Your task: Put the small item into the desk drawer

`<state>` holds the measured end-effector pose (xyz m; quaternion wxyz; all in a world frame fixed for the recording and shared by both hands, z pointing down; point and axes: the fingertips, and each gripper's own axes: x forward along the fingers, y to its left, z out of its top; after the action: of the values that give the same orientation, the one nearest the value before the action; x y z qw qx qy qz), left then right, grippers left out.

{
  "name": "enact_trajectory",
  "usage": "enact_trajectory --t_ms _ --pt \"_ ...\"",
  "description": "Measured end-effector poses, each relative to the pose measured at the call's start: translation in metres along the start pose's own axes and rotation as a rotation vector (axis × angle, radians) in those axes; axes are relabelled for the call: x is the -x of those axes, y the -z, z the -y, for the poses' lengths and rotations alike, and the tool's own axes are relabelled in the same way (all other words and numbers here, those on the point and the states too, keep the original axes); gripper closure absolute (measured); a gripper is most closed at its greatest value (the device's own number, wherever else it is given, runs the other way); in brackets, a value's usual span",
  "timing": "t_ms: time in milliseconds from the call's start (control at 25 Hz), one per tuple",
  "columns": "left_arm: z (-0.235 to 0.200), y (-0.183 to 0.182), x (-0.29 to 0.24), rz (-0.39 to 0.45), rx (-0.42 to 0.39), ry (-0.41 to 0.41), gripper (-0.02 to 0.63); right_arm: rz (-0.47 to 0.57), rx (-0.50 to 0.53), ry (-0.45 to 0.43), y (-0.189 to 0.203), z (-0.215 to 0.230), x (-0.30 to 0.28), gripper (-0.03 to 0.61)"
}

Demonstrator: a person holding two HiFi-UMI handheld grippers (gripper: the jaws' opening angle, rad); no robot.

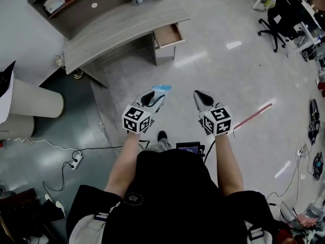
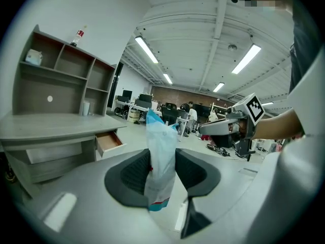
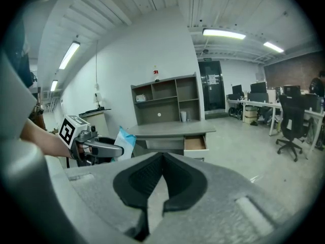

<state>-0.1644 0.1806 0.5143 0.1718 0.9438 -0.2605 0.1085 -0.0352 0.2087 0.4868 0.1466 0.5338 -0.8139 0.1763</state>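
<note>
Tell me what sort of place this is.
Most likely an open-plan office: a grey desk with a shelf unit and an open drawer, a black swivel chair, and long strip lights over rows of workstations.

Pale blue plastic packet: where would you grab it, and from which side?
Pinch the pale blue plastic packet across its two flat faces at the lower half, coming from its bottom end, as the left gripper does: it is thin and flat.
</note>
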Motion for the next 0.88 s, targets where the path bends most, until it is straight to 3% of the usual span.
enact_trajectory --t_ms 640,880 --pt "-0.054 -0.015 -0.019 -0.014 0.0 0.06 0.456 -0.026 -0.024 0.044 -0.016 0.004 -0.057 0.578" --pt "-0.057 -0.014 -0.029 -0.02 0.015 0.052 0.454 -0.032 -0.032 0.012 -0.016 0.011 -0.064 0.578"
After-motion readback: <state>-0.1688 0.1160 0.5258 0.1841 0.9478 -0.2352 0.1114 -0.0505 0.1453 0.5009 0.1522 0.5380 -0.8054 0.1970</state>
